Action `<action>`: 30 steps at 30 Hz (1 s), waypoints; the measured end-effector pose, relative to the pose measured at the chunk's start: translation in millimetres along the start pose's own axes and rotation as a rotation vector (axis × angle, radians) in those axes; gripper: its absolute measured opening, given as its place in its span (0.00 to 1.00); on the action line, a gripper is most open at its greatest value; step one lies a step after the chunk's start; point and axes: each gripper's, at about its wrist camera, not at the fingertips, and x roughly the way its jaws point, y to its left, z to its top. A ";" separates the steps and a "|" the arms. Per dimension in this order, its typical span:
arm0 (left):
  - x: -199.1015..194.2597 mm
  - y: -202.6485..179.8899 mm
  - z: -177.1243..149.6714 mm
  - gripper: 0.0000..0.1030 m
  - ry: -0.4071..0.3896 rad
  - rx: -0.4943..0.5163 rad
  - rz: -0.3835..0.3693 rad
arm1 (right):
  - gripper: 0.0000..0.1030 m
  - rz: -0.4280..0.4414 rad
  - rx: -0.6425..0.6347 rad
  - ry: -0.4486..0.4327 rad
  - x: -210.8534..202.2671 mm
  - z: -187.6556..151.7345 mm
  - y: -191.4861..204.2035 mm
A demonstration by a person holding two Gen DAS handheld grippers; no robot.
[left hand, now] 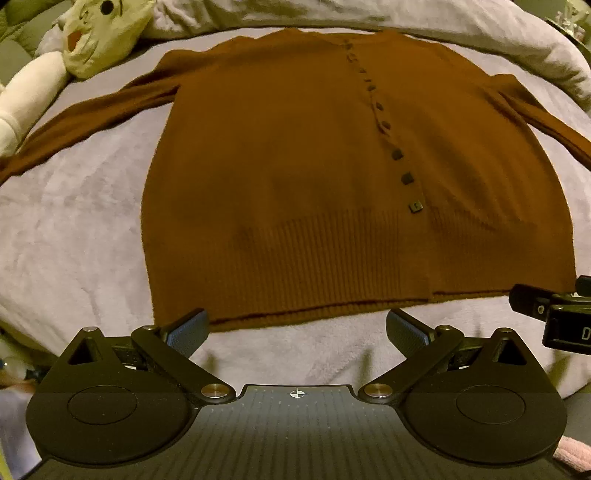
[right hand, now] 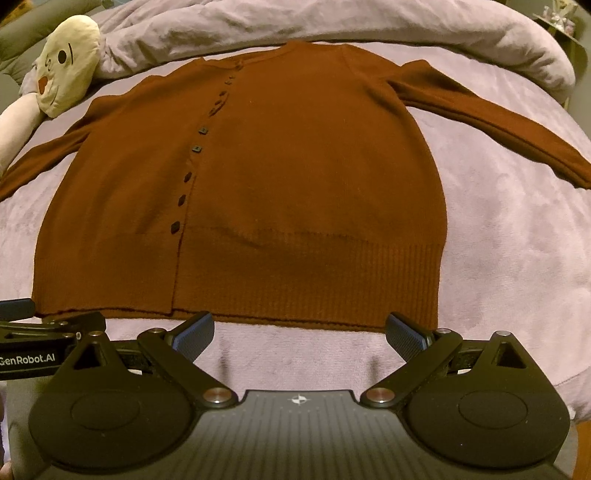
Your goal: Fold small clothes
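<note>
A rust-brown knitted cardigan (left hand: 295,166) lies flat and buttoned on a lilac blanket, with both sleeves spread outward. Its ribbed hem faces me, and dark square buttons run up its front. My left gripper (left hand: 297,326) is open just short of the hem's left half, its blue-padded fingers (left hand: 188,330) apart with nothing between them. In the right wrist view the same cardigan (right hand: 277,177) fills the middle. My right gripper (right hand: 299,330) is open in front of the hem's right half, holding nothing. Each gripper shows at the edge of the other's view.
A cream plush toy (left hand: 99,33) with a drawn face lies at the far left, close to the left sleeve. The same plush toy (right hand: 66,62) appears in the right wrist view. A bunched lilac duvet (right hand: 332,22) runs along the back. The lilac blanket (left hand: 74,221) surrounds the cardigan.
</note>
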 end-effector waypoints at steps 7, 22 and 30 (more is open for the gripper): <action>4.3 -2.0 3.5 1.00 0.009 0.006 0.002 | 0.96 0.001 0.009 0.007 3.9 3.6 -2.3; 30.6 8.1 28.4 1.00 0.008 -0.036 0.048 | 0.96 0.288 0.318 -0.071 43.3 -2.6 -62.3; 52.8 7.4 44.7 1.00 0.029 -0.060 0.089 | 0.96 0.480 0.371 -0.090 57.6 -6.8 -97.8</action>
